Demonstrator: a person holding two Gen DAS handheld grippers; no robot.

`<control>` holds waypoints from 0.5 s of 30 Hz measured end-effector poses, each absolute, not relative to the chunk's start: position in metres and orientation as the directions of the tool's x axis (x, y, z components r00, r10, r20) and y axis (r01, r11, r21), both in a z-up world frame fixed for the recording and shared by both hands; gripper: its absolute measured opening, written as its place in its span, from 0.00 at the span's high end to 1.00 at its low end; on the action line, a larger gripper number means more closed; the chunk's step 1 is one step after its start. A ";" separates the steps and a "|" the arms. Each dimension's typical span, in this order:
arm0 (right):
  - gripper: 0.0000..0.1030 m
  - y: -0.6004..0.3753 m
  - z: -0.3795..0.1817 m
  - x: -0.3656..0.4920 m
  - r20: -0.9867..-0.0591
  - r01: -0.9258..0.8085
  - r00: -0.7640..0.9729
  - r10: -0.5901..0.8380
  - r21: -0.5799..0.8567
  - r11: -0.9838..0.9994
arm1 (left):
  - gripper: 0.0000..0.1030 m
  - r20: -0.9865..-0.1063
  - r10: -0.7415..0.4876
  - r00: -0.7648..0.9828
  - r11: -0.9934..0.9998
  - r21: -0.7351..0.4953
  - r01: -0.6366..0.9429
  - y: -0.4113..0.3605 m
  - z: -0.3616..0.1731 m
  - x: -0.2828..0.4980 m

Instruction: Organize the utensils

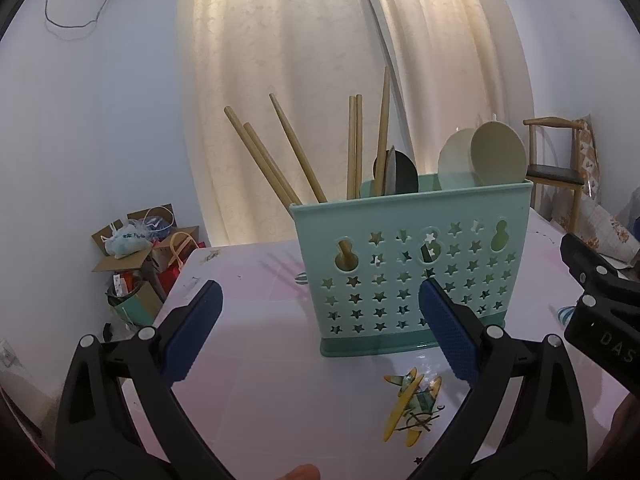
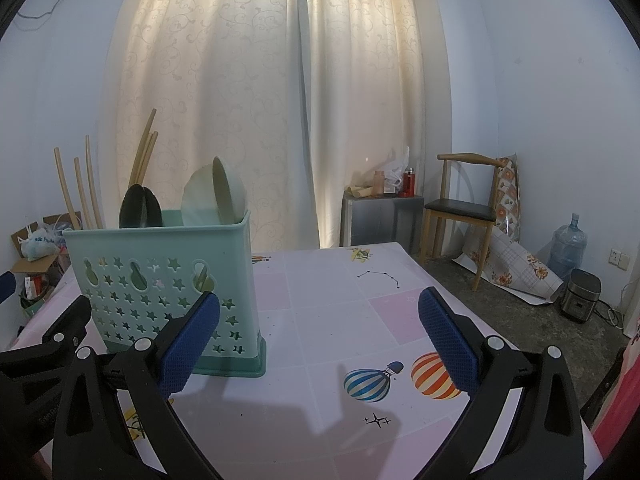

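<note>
- Both hand-held grippers are spread wide and carry nothing: the left hand-held gripper (image 1: 320, 312) sits in the lower half of its own view, the right hand-held gripper (image 2: 320, 316) in the lower half of its view.
- The utensil holder (image 1: 412, 264), a mint plastic box punched with star holes, stands upright on the bench (image 1: 280, 392), at the centre of the left view and at the lower left of the right view.
- Inside it, wooden chopsticks (image 1: 276, 160) lean at the left end, two black spoons (image 1: 396, 172) stand in the middle, and two cream spoons (image 1: 484, 156) fill the right end.
- No loose utensil shows on the bench in either view, so the sorting looks finished or nearly so; this is a judgement from what lies in sight.
- The next move probably calls for a check of the bench outside both views, or for pulling both hands clear without knocking the holder.
- The left view alone shows cardboard boxes (image 1: 132, 248) on the floor at the left and an airplane print (image 1: 412, 408) on the tablecloth.
- The right view alone shows the bare right half of the bench with balloon prints (image 2: 368, 384), a wooden chair (image 2: 460, 208), a water jug (image 2: 568, 248) and a small metal cabinet (image 2: 380, 220).
</note>
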State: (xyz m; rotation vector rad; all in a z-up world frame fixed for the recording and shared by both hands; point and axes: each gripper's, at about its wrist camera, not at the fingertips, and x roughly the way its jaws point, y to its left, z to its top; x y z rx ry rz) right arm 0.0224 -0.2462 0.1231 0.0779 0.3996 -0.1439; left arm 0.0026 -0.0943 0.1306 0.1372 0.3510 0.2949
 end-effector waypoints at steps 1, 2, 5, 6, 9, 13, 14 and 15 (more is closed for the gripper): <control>0.06 -0.246 0.123 0.023 -0.393 0.155 0.911 -0.124 0.048 0.987 | 0.08 -0.320 0.306 0.896 0.948 0.185 -0.258 -0.094 0.131 0.004; 0.06 -0.247 0.123 0.023 -0.393 0.155 0.911 -0.123 0.050 0.987 | 0.08 -0.320 0.307 0.896 0.948 0.187 -0.258 -0.095 0.131 0.004; 0.06 -0.246 0.123 0.023 -0.393 0.155 0.911 -0.124 0.048 0.987 | 0.08 -0.317 0.311 0.896 0.946 0.192 -0.260 -0.096 0.132 0.004; 0.06 -0.246 0.123 0.023 -0.393 0.155 0.911 -0.124 0.048 0.987 | 0.08 -0.316 0.313 0.895 0.945 0.195 -0.262 -0.096 0.133 0.004; 0.06 -0.246 0.123 0.024 -0.393 0.154 0.911 -0.122 0.050 0.987 | 0.08 -0.312 0.326 0.893 0.941 0.195 -0.276 -0.093 0.134 0.003; 0.06 -0.247 0.123 0.023 -0.393 0.154 0.911 -0.122 0.051 0.987 | 0.08 -0.315 0.341 0.885 0.937 0.193 -0.292 -0.091 0.134 0.005; 0.06 -0.247 0.123 0.023 -0.393 0.154 0.911 -0.122 0.051 0.987 | 0.08 -0.315 0.340 0.886 0.937 0.193 -0.291 -0.091 0.134 0.005; 0.06 -0.246 0.123 0.023 -0.393 0.154 0.911 -0.122 0.051 0.987 | 0.08 -0.314 0.336 0.888 0.938 0.191 -0.288 -0.091 0.135 0.004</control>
